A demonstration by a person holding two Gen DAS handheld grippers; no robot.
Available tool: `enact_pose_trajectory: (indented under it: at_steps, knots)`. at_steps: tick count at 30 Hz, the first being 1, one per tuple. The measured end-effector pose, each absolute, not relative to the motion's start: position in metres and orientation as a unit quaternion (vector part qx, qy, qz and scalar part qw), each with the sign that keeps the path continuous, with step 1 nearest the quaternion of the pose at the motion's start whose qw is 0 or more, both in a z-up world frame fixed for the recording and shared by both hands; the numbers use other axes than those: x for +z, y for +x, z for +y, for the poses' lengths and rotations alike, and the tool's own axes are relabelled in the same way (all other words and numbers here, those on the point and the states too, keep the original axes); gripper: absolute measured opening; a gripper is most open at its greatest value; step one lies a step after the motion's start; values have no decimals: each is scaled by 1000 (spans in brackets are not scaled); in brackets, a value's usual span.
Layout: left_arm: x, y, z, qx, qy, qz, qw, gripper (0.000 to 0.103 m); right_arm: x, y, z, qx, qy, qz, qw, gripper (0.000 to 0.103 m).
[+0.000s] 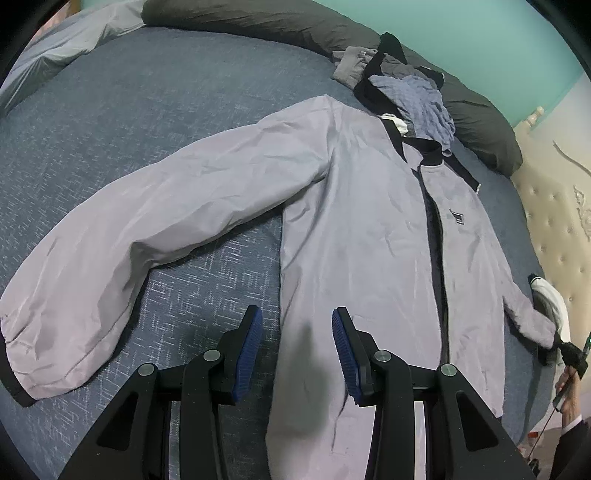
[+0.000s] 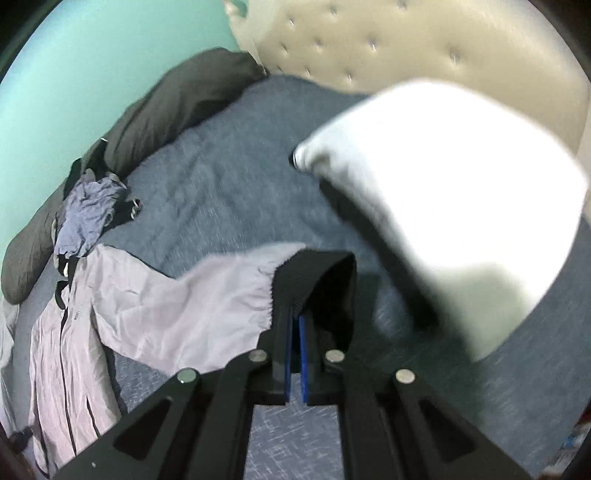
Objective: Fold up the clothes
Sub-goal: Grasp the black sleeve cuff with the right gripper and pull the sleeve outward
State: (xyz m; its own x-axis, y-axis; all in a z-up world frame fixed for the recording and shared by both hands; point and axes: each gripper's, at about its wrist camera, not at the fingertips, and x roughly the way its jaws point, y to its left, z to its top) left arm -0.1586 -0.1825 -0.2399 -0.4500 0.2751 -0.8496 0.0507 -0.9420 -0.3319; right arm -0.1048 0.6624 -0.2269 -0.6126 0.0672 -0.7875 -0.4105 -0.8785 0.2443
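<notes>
On a bed [image 1: 155,122] covered with a blue patterned sheet, a pale lilac jacket [image 1: 354,229] is being laid out front side up, its dark zipper running down the middle and a small dark badge showing on the chest. One sleeve [image 1: 122,236] is being spread wide across the sheet toward the left of the left wrist view, ending in a black cuff near the frame's edge. The left gripper [image 1: 297,343] is being held above the jacket's lower hem, its blue-padded jaws spread apart with nothing between them and a shadow being cast on the fabric below. The right gripper [image 2: 295,328] is being kept clenched on the black cuff [image 2: 314,273] of the other sleeve, the blue pads pressed nearly together on the ribbed band, with the sleeve being drawn out across the sheet toward the jacket's body. Near the collar, a heap of crumpled clothes [image 1: 406,85], blue, grey and black, is being left against a long dark pillow [image 1: 258,18] that borders the bed along a teal wall. A white pillow [image 2: 454,206], blurred, is being seen beside the tufted cream headboard [image 2: 406,40] in the right wrist view. A hand [image 1: 567,391] is being glimpsed at the far right of the left wrist view.
</notes>
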Motion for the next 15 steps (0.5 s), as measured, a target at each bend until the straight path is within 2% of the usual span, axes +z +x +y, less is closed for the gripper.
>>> enact_pose_trajectory:
  at_steps: [6,10,15]
  knots:
    - [-239,-158,-173,836,-521,-157,75,45,-208,-90,670,871,-444,167,130,3]
    - [-239,-158,-165,835,-522,-154,80,45,-233,-83,660,853,-486,141,126,3]
    - [-238,-159,-161,836,-523,-147,82,45,-272,-78,661,835,-508,156,142,3]
